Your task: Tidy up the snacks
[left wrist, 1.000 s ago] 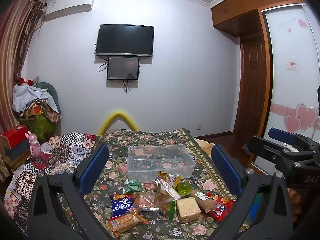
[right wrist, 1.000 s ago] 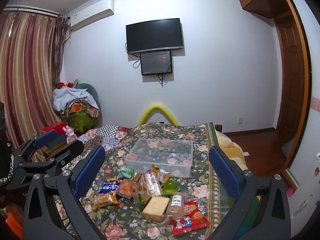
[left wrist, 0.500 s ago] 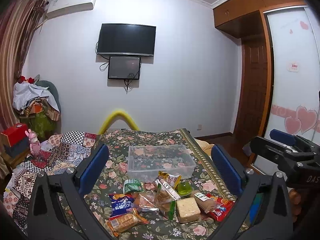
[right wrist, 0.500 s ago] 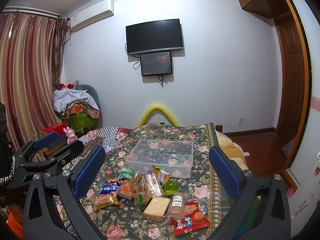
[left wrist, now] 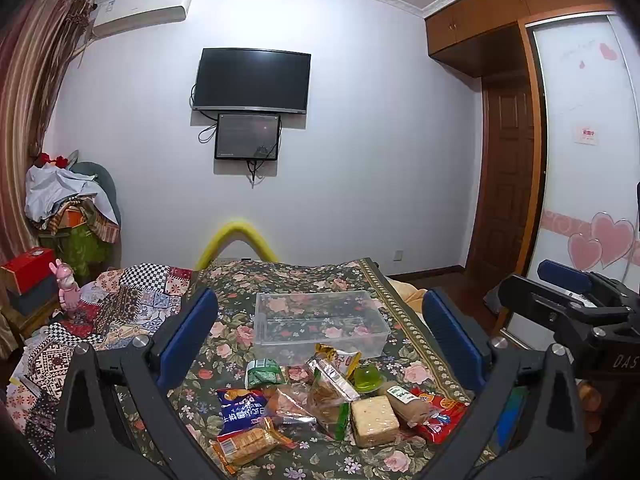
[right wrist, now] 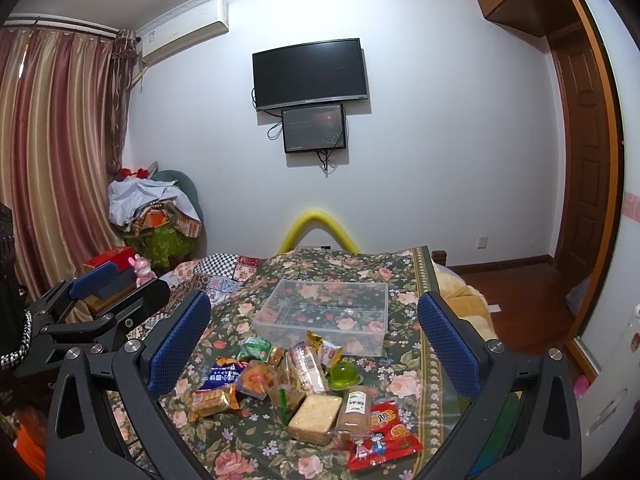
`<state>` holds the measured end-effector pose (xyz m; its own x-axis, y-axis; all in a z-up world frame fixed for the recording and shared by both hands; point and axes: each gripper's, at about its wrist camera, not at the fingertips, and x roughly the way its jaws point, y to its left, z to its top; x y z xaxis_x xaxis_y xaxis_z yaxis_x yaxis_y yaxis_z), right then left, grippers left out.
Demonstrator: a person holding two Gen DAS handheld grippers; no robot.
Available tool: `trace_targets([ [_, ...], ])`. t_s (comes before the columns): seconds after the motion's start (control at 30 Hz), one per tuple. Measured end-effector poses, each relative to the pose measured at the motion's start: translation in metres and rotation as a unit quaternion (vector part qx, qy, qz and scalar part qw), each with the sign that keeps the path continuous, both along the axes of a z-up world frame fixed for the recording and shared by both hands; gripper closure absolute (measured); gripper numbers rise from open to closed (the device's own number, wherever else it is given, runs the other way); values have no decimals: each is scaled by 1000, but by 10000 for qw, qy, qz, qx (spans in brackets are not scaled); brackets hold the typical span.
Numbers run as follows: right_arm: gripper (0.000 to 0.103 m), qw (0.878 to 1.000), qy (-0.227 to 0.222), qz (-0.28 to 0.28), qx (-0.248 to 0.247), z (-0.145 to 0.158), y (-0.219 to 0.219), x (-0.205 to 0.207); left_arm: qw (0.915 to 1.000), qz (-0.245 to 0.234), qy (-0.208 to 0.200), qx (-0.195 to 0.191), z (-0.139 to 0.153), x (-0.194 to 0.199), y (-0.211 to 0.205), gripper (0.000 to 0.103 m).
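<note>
A pile of several wrapped snacks (left wrist: 320,404) lies on a floral cloth, also in the right wrist view (right wrist: 296,384): a blue packet (left wrist: 240,404), a green jelly cup (right wrist: 344,374), a red packet (right wrist: 382,436), a square cracker pack (left wrist: 374,420). Behind them stands an empty clear plastic box (left wrist: 320,326), also in the right wrist view (right wrist: 324,316). My left gripper (left wrist: 320,340) is open and empty, held above and in front of the pile. My right gripper (right wrist: 312,340) is open and empty, likewise back from the pile.
The floral-covered table (right wrist: 400,280) ends at a patterned border on the right, with wooden floor (right wrist: 516,292) beyond. A patchwork cloth (left wrist: 120,300) lies left. A yellow foam arch (left wrist: 238,236) stands behind. Clutter and a pink toy (left wrist: 66,284) sit far left.
Both views have shifted very slightly; the snacks and the box have not moved, and both grippers stay open.
</note>
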<state>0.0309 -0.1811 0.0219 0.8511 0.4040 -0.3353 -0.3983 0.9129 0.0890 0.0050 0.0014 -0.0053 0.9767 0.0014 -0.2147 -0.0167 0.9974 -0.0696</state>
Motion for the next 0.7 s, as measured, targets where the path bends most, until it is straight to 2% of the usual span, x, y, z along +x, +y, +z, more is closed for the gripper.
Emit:
trace_targets([
  [0.7, 0, 10000, 32, 30, -5, -3, 0, 0, 10000, -33, 12, -3, -1, 2, -3, 0],
])
